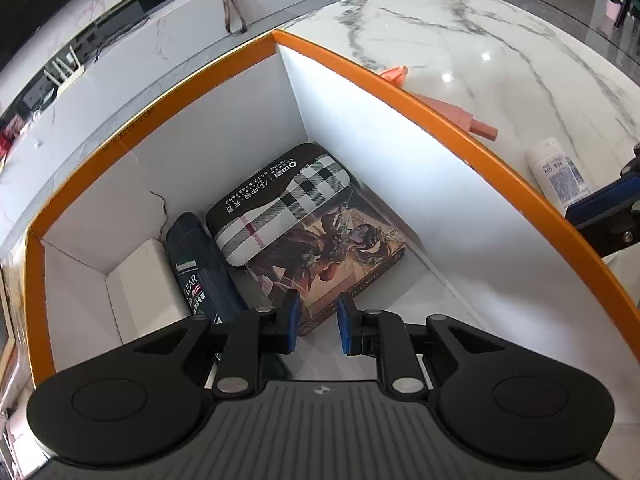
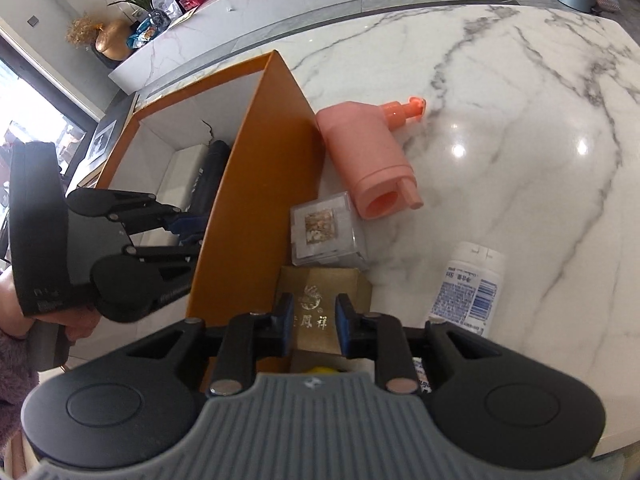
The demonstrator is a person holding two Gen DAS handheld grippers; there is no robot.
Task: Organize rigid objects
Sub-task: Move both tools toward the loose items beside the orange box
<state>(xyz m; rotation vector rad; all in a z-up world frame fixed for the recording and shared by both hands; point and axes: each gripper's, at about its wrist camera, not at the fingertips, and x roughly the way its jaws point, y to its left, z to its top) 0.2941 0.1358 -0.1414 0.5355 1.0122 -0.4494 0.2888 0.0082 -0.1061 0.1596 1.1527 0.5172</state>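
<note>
Left gripper [image 1: 317, 322] hangs parted inside orange box [image 1: 400, 92]; right gripper [image 2: 313, 320] straddles gold box [image 2: 324, 296].

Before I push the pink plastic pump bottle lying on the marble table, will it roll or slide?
The pink plastic pump bottle lies on its side, so it may slide easily on the glossy marble table. Its rounded body could roll, though its pump head would likely stop it. It looks rigid.
</note>
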